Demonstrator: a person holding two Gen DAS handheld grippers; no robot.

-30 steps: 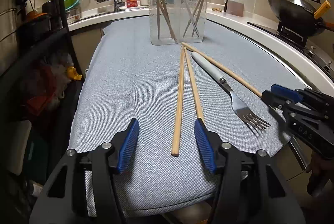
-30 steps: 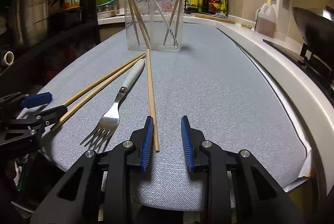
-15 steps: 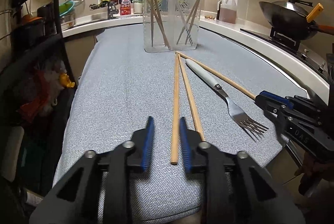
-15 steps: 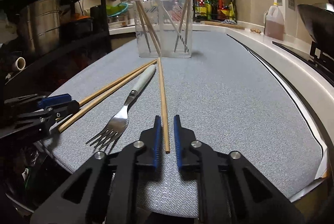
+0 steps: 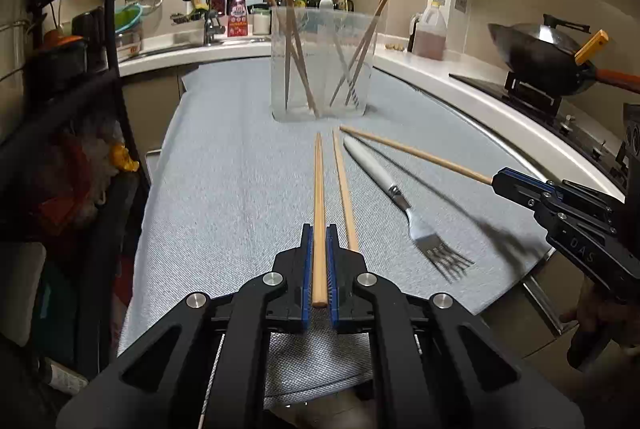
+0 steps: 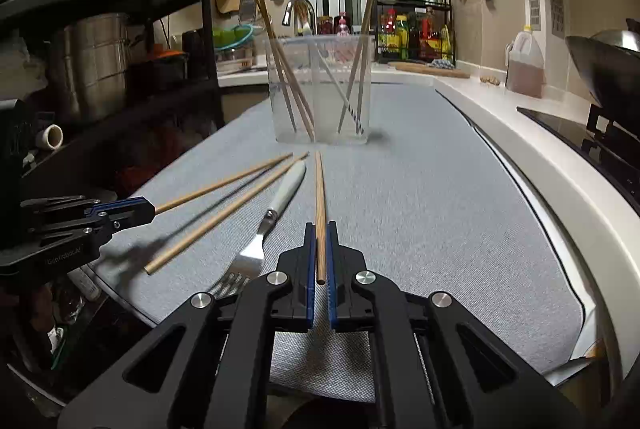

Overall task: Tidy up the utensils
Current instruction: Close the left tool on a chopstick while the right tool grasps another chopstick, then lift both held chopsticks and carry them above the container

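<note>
the left gripper (image 5: pixel 319 265) is clamping the butt end of a wooden chopstick (image 5: pixel 319 197), its blue pads pressed on either side with a short stub poking out behind them. the right gripper (image 6: pixel 318 261) is doing the same with its own chopstick (image 6: pixel 319 197), pinching it near the thick end. both sticks are pointing straight ahead toward the clear plastic container (image 5: pixel 323 65), and judging by the shadows under them their near ends seem to be coming up off the grey cloth (image 5: pixel 224 181), though i cannot tell whether the far tips are clear of it.

between the two held sticks, a third chopstick (image 5: pixel 345 189) is lying loose on the cloth, just beside the left one, and a white-handled fork (image 5: pixel 394 195) is lying with its tines toward the near edge. the container is standing upright at the far end of the cloth, already holding several chopsticks leaning against its walls.

these sticks look light, stiff and smooth, so weight is no worry; the trouble is leverage. held at one end, each is likely to pivot in the pads or droop at the tip, and a round shaft may roll. a grip nearer the middle would be steadier, but the end grip does leave the whole length free to go tip-first into the container. the fork looks heavier at the metal end and slick; i'd take it across the handle near the neck. the container seems thin and light, so a knock on the rim could tip it.
</note>
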